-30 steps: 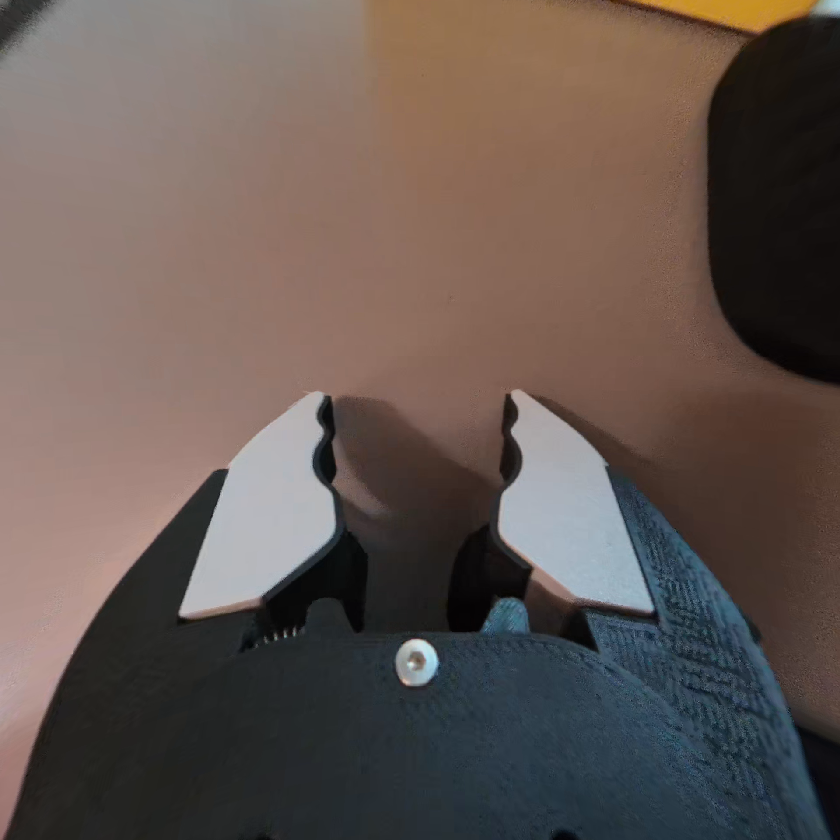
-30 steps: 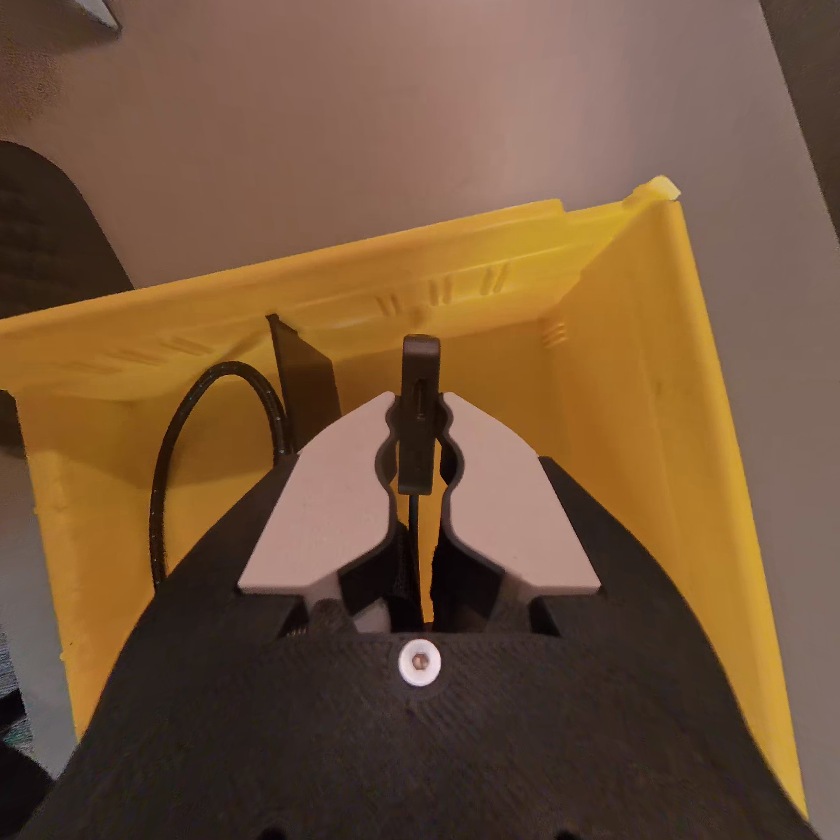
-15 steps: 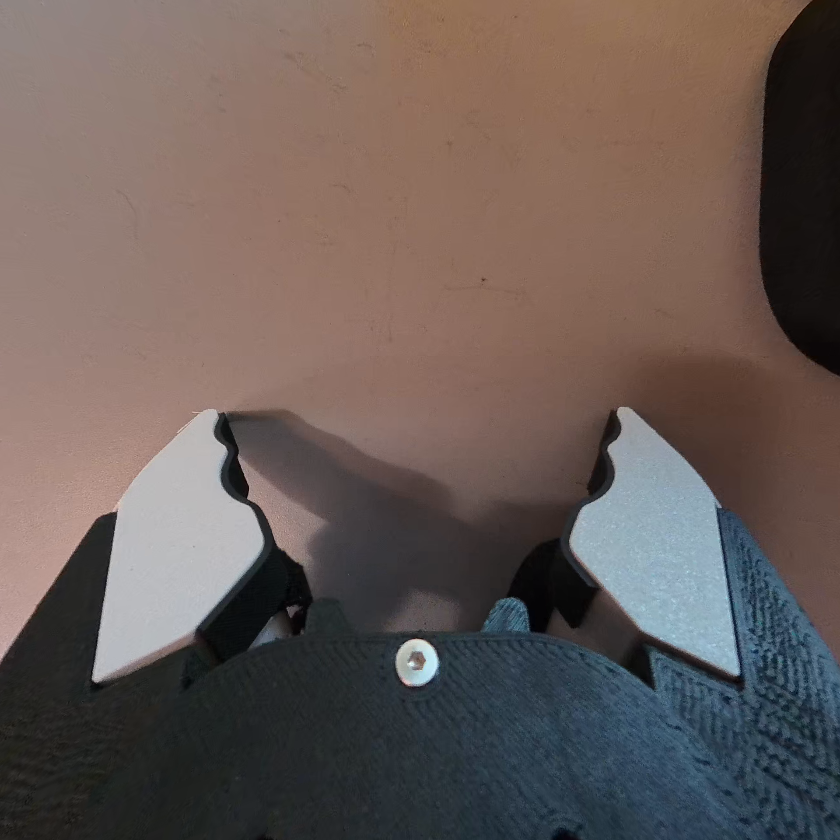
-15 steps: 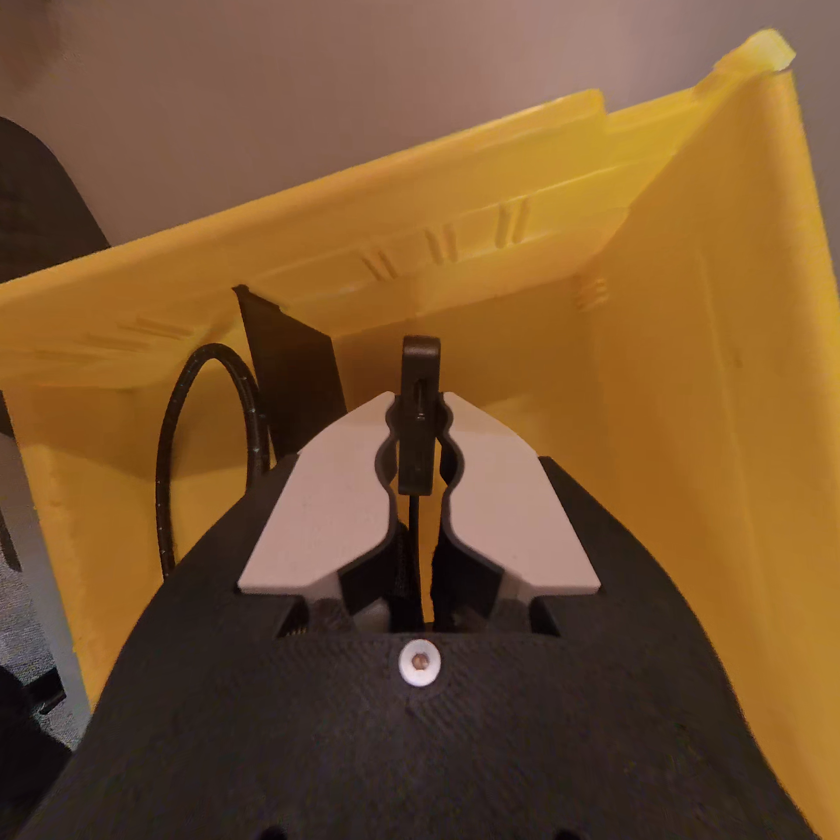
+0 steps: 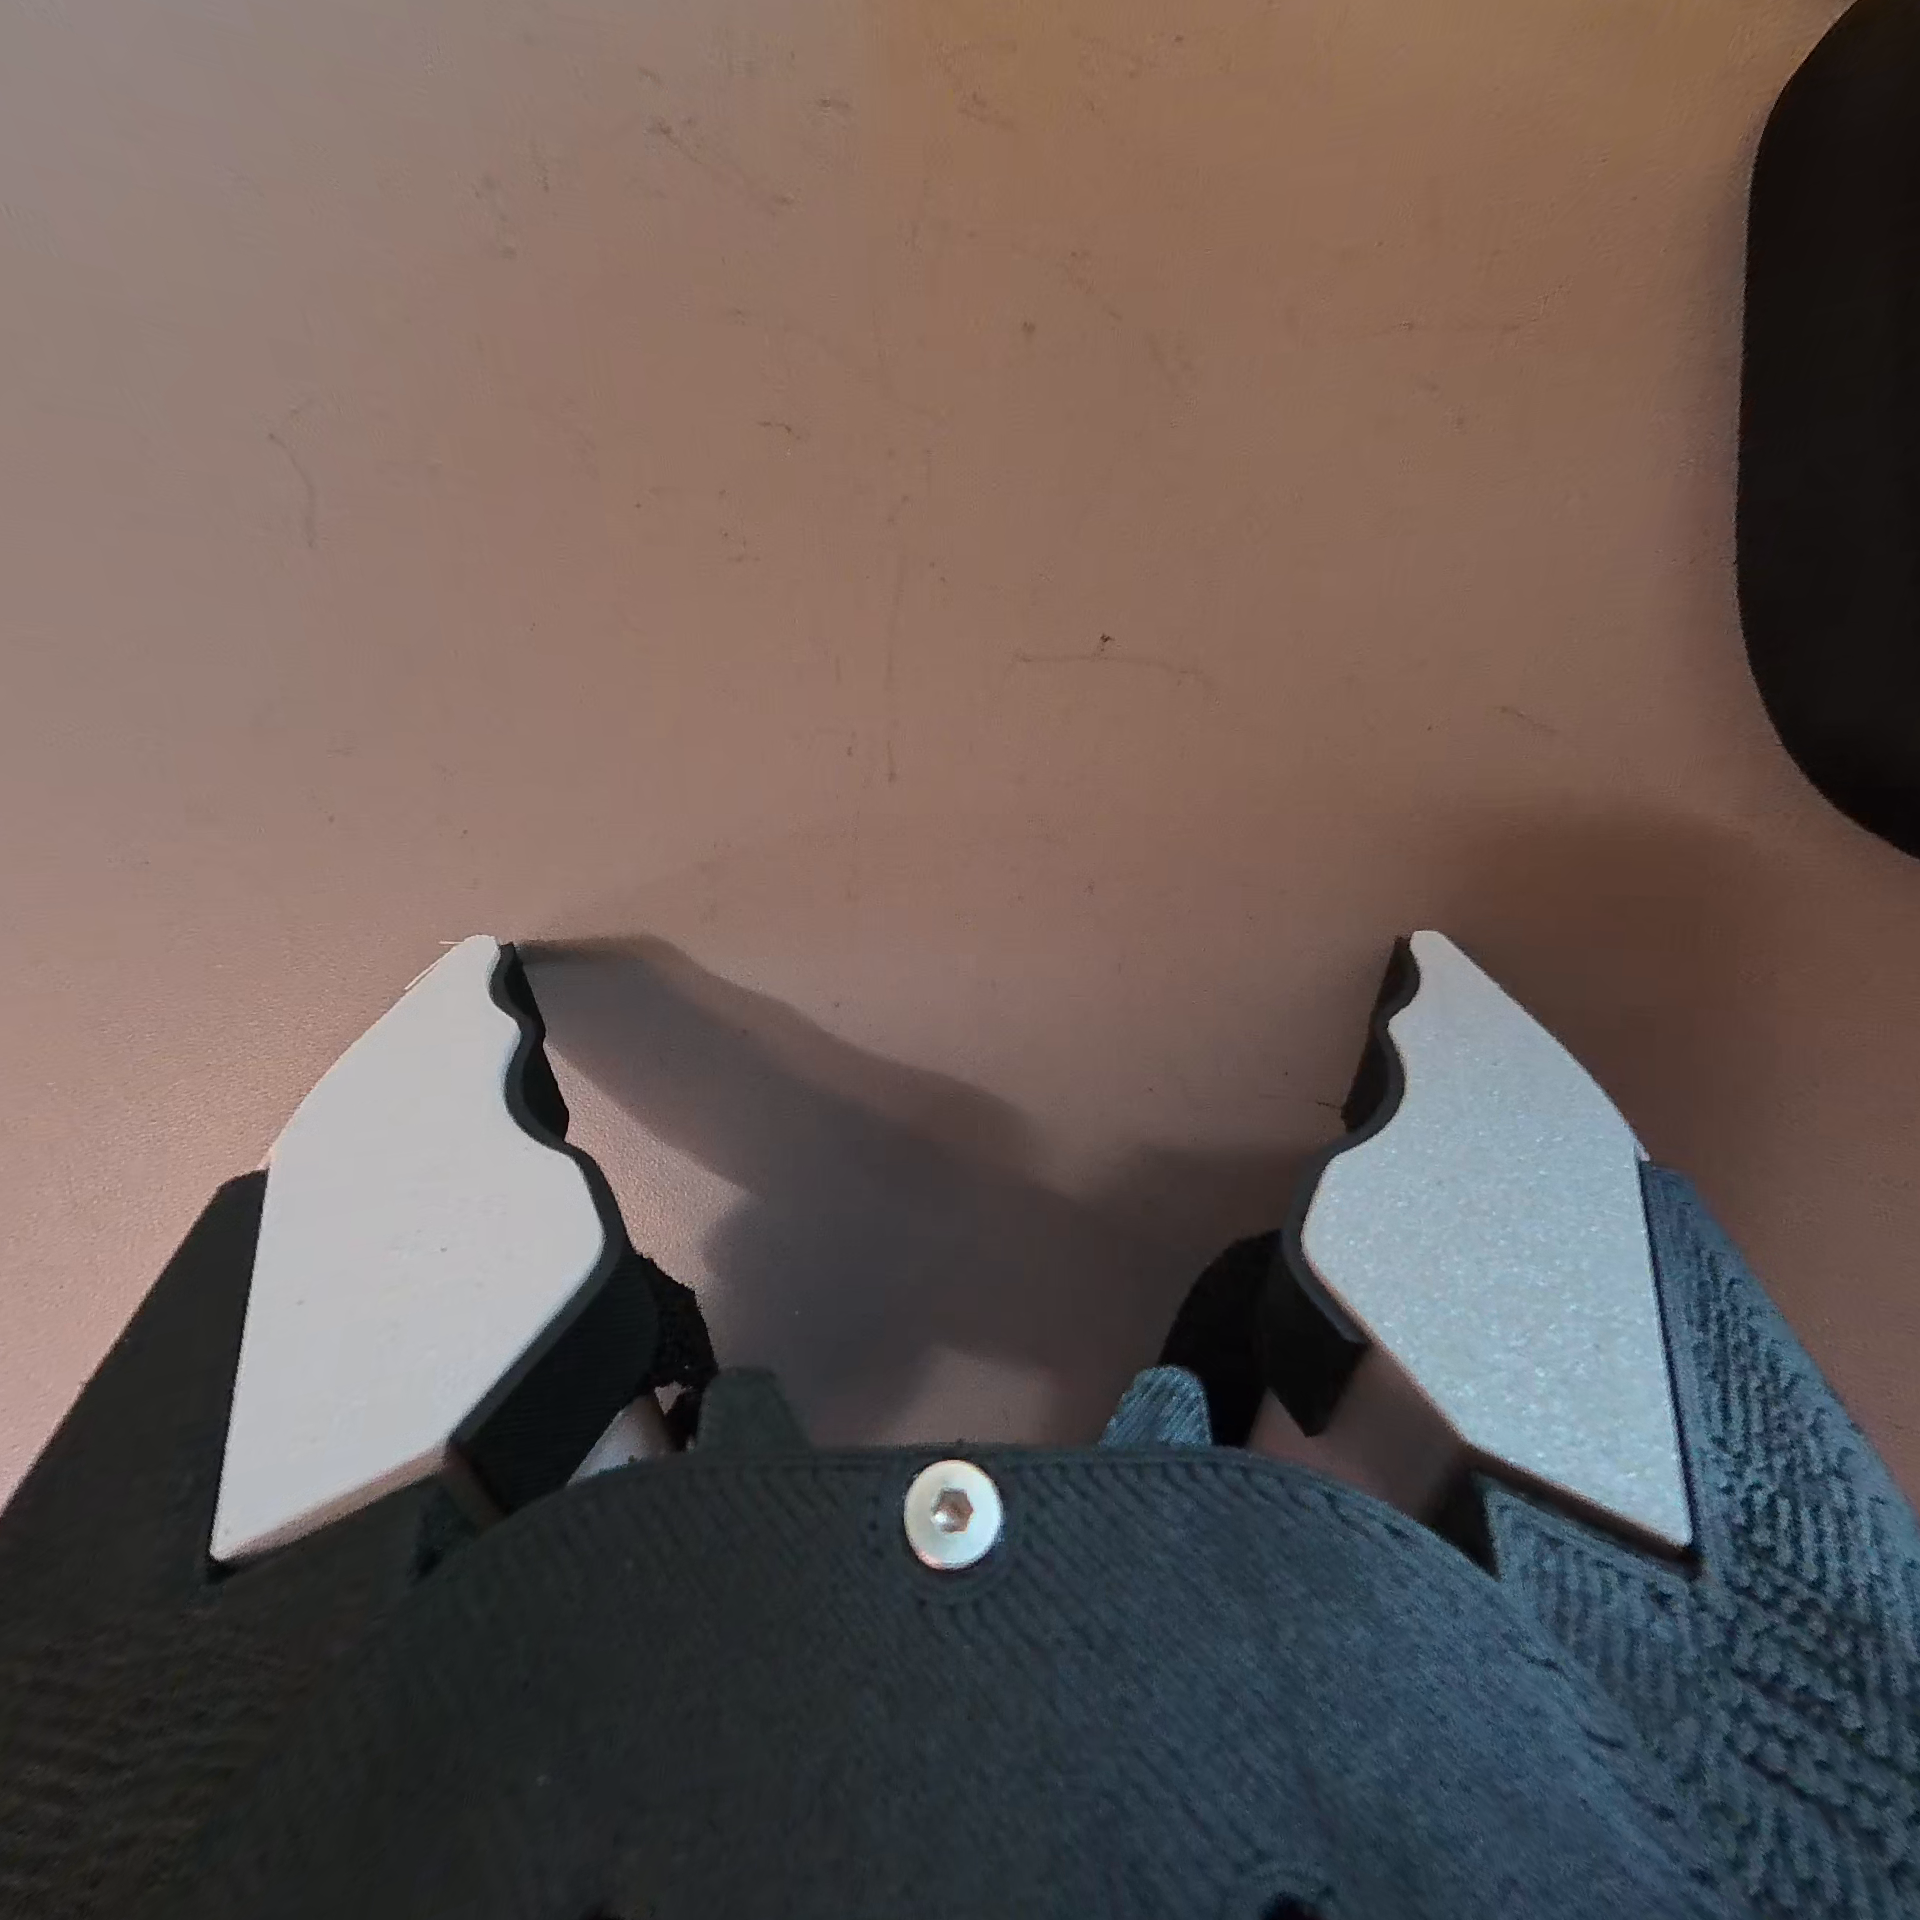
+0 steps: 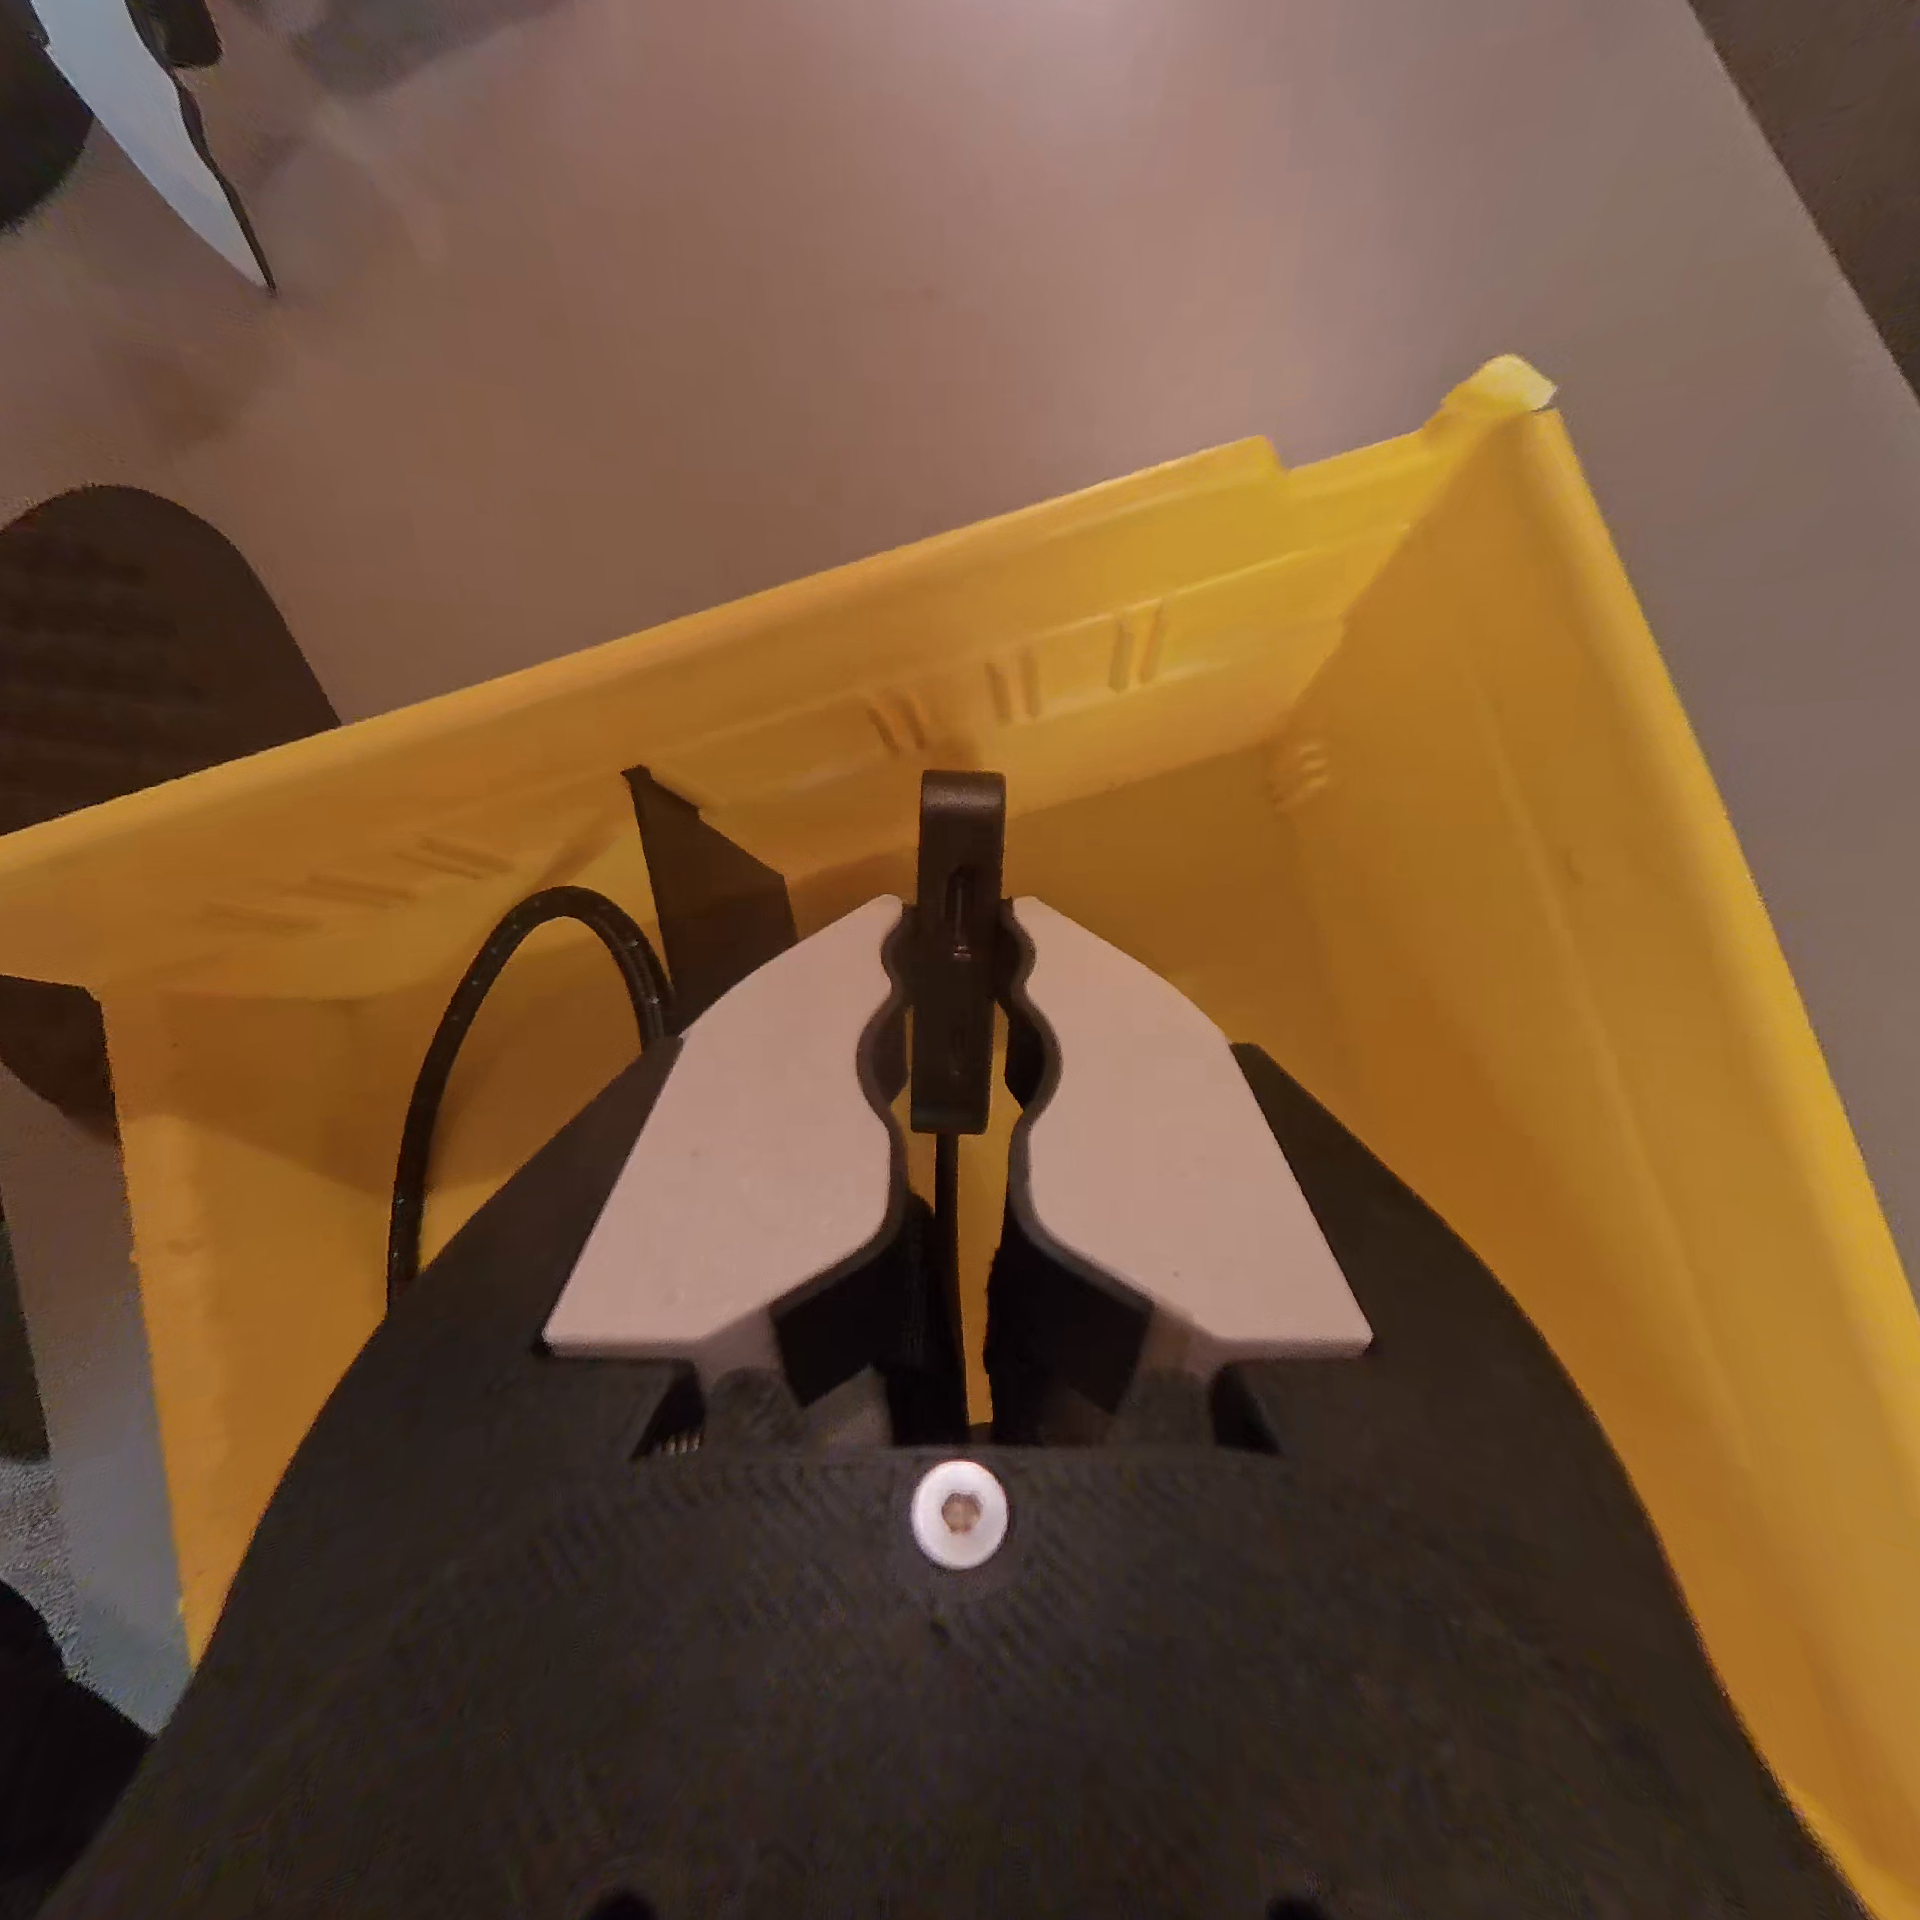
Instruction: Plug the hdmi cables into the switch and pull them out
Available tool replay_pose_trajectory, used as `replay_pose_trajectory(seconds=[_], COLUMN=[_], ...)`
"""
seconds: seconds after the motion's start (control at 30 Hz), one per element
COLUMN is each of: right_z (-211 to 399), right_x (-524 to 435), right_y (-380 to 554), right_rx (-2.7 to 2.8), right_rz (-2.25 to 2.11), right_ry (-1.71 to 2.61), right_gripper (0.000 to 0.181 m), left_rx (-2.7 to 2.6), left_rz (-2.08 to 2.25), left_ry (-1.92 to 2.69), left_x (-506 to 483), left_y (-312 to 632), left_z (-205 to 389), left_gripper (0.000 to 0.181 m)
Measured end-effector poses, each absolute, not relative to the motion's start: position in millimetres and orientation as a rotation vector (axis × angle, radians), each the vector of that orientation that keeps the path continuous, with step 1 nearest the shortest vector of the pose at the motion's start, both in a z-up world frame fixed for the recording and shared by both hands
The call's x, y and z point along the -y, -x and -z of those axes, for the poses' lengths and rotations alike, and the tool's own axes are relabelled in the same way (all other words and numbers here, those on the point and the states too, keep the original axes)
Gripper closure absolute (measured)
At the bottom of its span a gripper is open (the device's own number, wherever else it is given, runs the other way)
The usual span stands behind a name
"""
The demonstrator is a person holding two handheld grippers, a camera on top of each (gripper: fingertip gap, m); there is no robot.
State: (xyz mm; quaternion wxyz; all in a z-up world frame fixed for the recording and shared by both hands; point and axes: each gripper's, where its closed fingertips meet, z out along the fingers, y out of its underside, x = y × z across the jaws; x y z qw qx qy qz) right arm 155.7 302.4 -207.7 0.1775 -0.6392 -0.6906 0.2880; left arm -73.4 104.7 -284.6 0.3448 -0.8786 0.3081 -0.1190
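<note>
Right gripper (image 6: pixel 958 914) is clamped on a black switch (image 6: pixel 958 935), holding it upright over the yellow bin (image 6: pixel 1507 935), with a braided cable (image 6: pixel 488 997) looping inside. Left gripper (image 5: pixel 951 951) has fingers spread wide over the bare table (image 5: pixel 831 468).

Warm, dim indoor light is seen in both views. On the scuffed brownish matte tabletop (image 5: pixel 935 468) a soft shadow is cast between and ahead of the pale grey fingers (image 5: pixel 416 1226); that view is sharp. Wide-angle bending is seen in the bright yellow plastic bin (image 6: pixel 1507 935) walls. The far tabletop at the upper left is blurred. No glare is seen.
</note>
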Motion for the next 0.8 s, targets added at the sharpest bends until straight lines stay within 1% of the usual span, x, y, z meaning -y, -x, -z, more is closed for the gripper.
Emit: replay_pose_trajectory(seconds=[0.47, 0.8], right_z=[189.8, 190.5], right_x=[-304.4, -306.6], right_y=[-152.3, -161.2], right_rx=[1.886, 1.892], right_rz=[-0.830, -0.775], right_ry=[1.727, 1.730], right_gripper=[0.167, 0.167], left_rx=[-0.800, -0.799], left_rz=[0.309, 0.309], left_ry=[2.281, 2.281], left_x=[-104.8, -104.9], left_y=[73.4, 73.3], left_z=[284.3, 284.3], left_gripper=[0.036, 0.036])
